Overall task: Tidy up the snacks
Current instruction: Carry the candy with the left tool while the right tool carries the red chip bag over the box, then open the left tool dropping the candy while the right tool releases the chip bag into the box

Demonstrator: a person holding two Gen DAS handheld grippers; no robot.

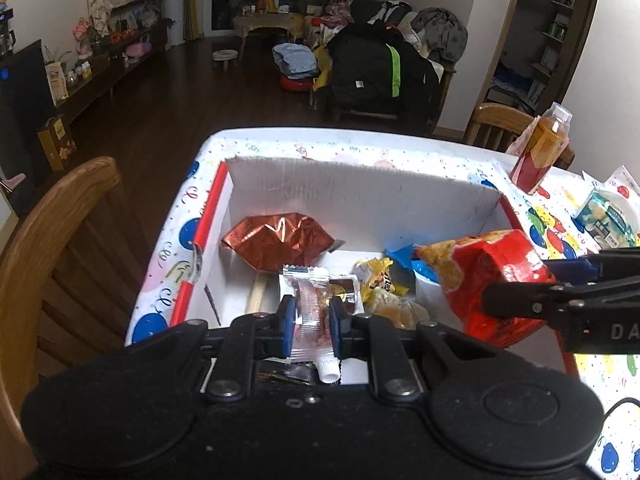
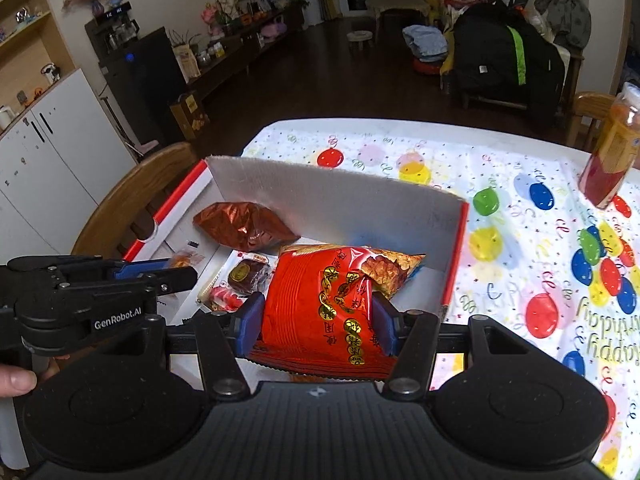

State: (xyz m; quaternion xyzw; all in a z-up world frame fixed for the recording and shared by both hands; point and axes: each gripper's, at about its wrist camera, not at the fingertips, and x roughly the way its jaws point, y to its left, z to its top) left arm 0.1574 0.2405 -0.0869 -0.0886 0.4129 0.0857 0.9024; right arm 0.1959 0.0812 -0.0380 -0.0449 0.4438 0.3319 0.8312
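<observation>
Contents, white cardboard box (image 2: 336,204) on balloon-print surface (image 2: 520,240): crumpled copper foil bag (image 1: 280,242), assorted small packets. Left gripper (image 1: 311,320), fingers closed on clear plastic sachet (image 1: 310,312) over the box. Right gripper (image 2: 318,320), fingers clamped on large red crisp bag (image 2: 320,312) above the box's right end.

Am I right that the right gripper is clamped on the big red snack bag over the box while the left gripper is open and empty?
Not quite. The left gripper isn't empty: the left wrist view shows it shut on a small clear snack packet over the box. The right gripper is indeed clamped on the big red snack bag.
</observation>
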